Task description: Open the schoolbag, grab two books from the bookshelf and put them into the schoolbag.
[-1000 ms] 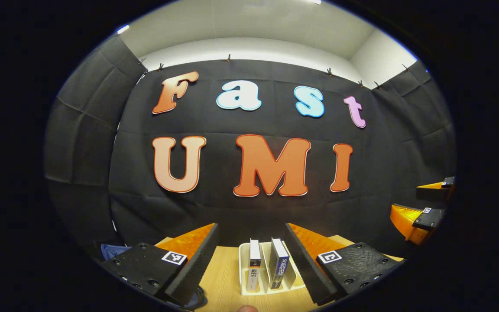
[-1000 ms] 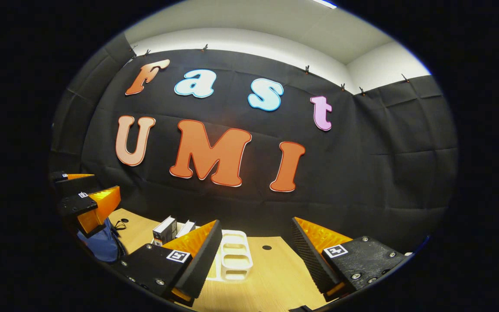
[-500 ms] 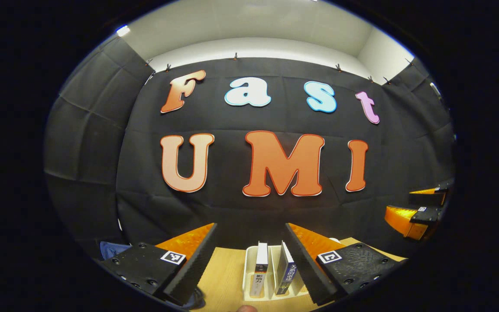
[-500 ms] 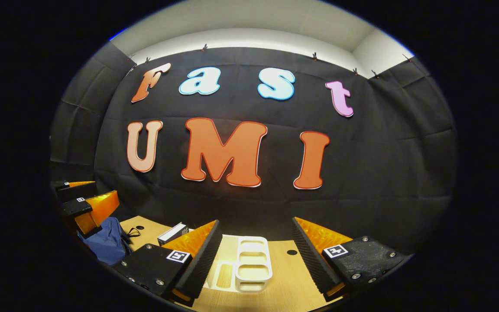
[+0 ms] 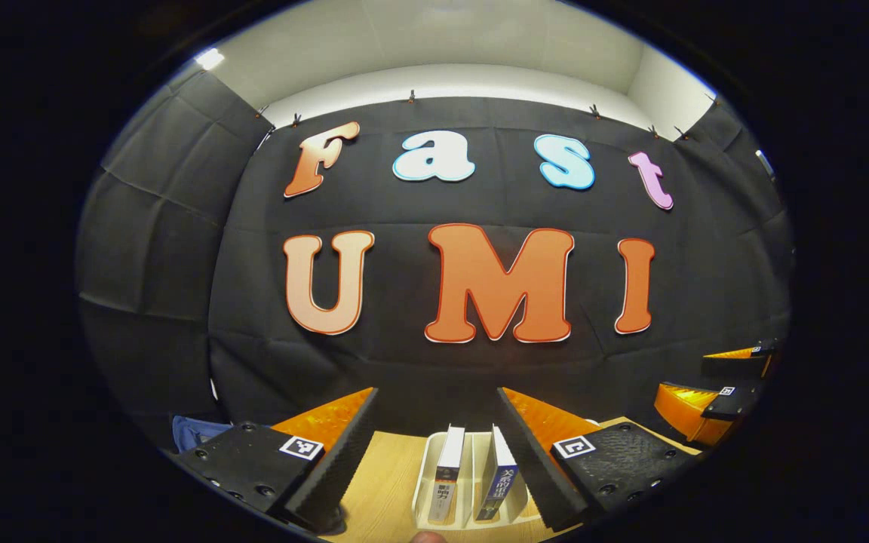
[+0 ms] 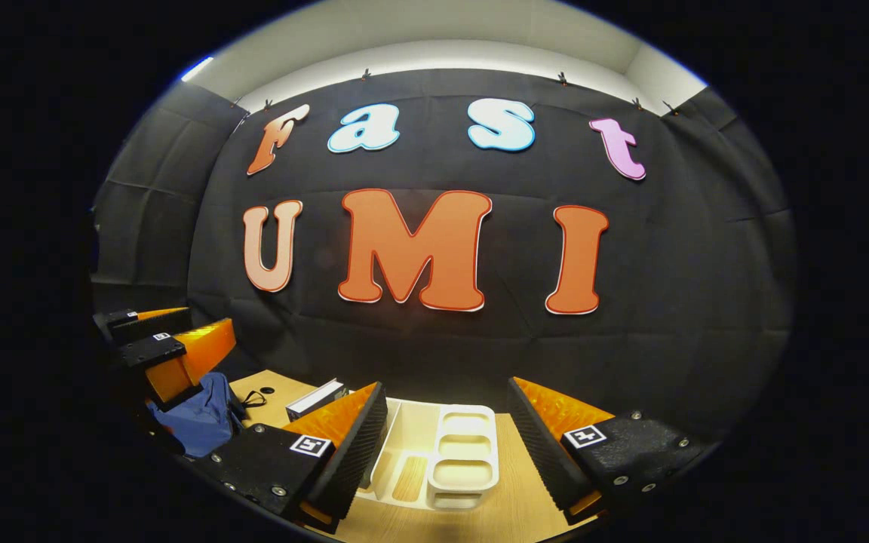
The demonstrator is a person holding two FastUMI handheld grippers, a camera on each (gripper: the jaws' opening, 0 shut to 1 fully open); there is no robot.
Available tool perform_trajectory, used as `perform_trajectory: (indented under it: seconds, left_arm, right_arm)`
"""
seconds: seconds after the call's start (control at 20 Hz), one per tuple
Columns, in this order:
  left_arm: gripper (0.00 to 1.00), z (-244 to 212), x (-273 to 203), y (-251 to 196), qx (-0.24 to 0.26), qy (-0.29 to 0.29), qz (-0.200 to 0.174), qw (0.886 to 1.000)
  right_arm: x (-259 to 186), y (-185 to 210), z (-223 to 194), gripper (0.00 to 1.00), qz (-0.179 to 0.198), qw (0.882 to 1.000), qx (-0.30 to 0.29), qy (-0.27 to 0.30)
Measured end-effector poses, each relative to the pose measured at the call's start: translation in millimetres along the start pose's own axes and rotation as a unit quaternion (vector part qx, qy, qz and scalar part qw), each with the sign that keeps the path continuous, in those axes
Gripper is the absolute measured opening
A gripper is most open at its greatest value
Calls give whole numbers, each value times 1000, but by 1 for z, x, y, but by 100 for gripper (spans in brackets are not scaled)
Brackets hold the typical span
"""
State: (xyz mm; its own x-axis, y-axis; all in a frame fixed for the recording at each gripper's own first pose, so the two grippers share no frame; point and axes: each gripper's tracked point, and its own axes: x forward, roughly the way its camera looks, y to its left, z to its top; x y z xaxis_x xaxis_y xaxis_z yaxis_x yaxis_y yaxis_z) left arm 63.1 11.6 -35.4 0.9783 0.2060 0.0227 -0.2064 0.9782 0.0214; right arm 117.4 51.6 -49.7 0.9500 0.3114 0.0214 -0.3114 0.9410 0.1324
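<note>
In the left gripper view, the left gripper [image 5: 437,445] hangs above a light wooden table [image 5: 385,486] with its jaws spread wide and nothing between them, aimed at a white plastic slotted bookshelf [image 5: 424,483] that stands near the table's far edge, in front of the booth's black cloth wall [image 5: 404,362]. Two books stand upright in neighbouring slots of that rack, spines toward the camera: a white-and-black-spined book [image 5: 446,473] on the left and a blue-spined book [image 5: 500,475] on the right, apart from each other and untouched by either finger. A corner of the blue fabric schoolbag [image 5: 191,431] peeks out toward the table's left end, partly hidden behind the left finger; whether it is open cannot be told from here. The right gripper [image 5: 713,392] shows at the far right of this view, off to the side of the rack. In the right gripper view, the right gripper [image 6: 446,445] likewise holds its jaws wide apart and empty over the bookshelf [image 6: 465,452], whose vacant slots face the camera, with the tops of the books [image 6: 316,397] just visible behind its left finger. The schoolbag [image 6: 204,415] lies slumped near the table's [image 6: 510,513] left end, directly below the left gripper [image 6: 170,351], whose fingers stand apart above the fabric without visibly touching it.
</note>
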Motion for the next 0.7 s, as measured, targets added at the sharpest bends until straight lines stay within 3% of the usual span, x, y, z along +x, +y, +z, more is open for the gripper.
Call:
perform_trajectory:
  seconds: [0.55, 0.65, 0.7]
  left_arm:
    - [94, -11, 12, 34, 12, 11, -37, 999]
    - [98, -16, 14, 37, 9, 17, -41, 999]
    - [94, -18, 14, 41, 8, 20, -42, 999]
  right_arm:
    - [-1, 36, 8, 96, -50, 999, 21, 0]
    - [2, 41, 8, 95, -55, 998, 18, -2]
    - [4, 43, 7, 95, -57, 998, 16, 0]
